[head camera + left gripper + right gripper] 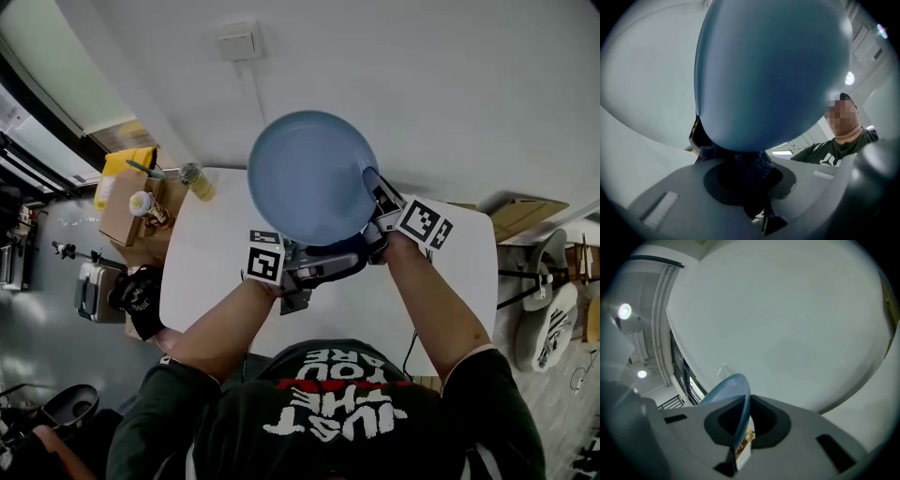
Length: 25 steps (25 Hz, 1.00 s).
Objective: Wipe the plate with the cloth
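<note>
A round blue plate (309,173) is held up on edge above the white table (211,253). My right gripper (377,199) is shut on its right rim; in the right gripper view the thin plate edge (733,392) runs straight between the jaws of that gripper (739,433). My left gripper (349,255) sits just under the plate, shut on a dark blue cloth (337,259). In the left gripper view the bunched cloth (751,168) fills the gap of the gripper (752,185) and meets the lower rim of the plate (773,70), whose blue face fills most of that view.
At the table's left stand a cardboard box (127,214) with small items, a bottle (198,181) and a yellow pack (127,167). A black bag (141,300) lies on the floor below them. A white stool (548,314) stands at the right. A wall switch (239,42) is behind the table.
</note>
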{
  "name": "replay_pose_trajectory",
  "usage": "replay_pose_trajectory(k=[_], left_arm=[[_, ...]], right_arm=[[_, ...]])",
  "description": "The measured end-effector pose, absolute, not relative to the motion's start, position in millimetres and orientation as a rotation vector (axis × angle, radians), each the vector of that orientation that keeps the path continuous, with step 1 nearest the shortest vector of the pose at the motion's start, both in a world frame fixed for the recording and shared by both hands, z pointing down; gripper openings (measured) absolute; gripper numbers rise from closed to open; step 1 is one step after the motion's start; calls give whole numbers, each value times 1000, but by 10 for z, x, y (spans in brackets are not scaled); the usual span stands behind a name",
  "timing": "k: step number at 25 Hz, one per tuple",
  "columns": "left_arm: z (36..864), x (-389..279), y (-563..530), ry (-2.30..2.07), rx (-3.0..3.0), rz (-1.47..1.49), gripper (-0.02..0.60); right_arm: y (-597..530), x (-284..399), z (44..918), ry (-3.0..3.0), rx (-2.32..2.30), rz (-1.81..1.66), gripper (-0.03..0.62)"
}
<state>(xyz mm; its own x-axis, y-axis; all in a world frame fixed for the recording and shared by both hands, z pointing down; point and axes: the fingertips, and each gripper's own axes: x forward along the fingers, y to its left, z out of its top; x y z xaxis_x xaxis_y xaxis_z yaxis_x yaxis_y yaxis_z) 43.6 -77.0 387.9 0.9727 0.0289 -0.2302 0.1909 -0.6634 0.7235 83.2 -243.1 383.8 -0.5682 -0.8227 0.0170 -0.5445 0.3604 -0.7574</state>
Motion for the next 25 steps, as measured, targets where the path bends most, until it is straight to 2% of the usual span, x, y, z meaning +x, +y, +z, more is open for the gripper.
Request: replay_pose_trajectory(k=[12, 25], left_arm=[[3876, 312, -592, 203, 2310, -233, 51], [3771, -990, -1224, -191, 2313, -395, 51]], right_arm=[[-2363, 928, 3784, 2268, -1115, -1073, 14], [-2197, 1500, 3775, 2324, -1102, -1021, 14]])
